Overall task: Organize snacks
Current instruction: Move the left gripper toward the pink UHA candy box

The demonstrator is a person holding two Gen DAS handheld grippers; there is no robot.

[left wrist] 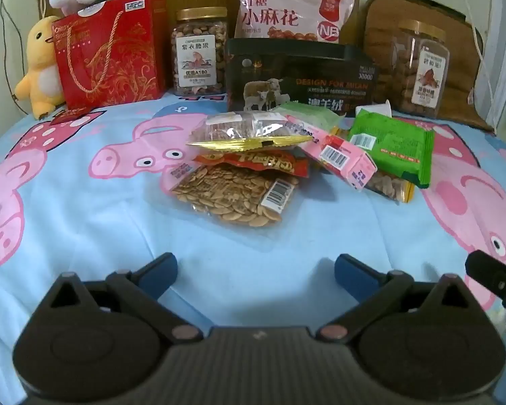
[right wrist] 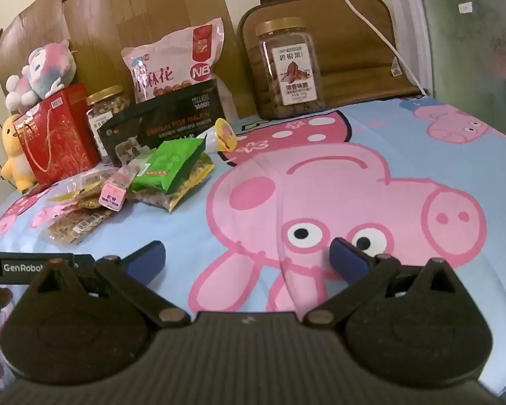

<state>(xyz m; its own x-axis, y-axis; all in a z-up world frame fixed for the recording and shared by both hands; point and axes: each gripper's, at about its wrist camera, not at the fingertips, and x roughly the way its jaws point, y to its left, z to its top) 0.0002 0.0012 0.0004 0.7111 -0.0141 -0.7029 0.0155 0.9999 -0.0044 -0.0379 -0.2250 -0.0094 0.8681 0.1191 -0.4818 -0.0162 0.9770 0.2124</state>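
A heap of snack packs lies mid-bed on the pig-print sheet. In it are a clear bag of seeds [left wrist: 234, 195] [right wrist: 72, 227], a red packet [left wrist: 253, 162], a gold-edged nut bag [left wrist: 246, 131], a pink carton [left wrist: 337, 155] [right wrist: 113, 194] and a green packet [left wrist: 393, 143] [right wrist: 170, 165]. A small jelly cup [right wrist: 223, 135] lies behind the heap. My left gripper [left wrist: 255, 275] hovers open just short of the seed bag, nothing between its fingers. My right gripper [right wrist: 248, 256] is open over bare sheet, to the right of the heap.
Along the headboard stand a red gift bag [left wrist: 109, 54] [right wrist: 59, 135], two nut jars [left wrist: 200, 50] [left wrist: 420, 71] [right wrist: 288, 67], a big pink snack bag [left wrist: 286, 10] [right wrist: 175, 60], a black box [left wrist: 300, 77] [right wrist: 172, 118], plush toys [left wrist: 40, 67] and a brown cushion [right wrist: 354, 50].
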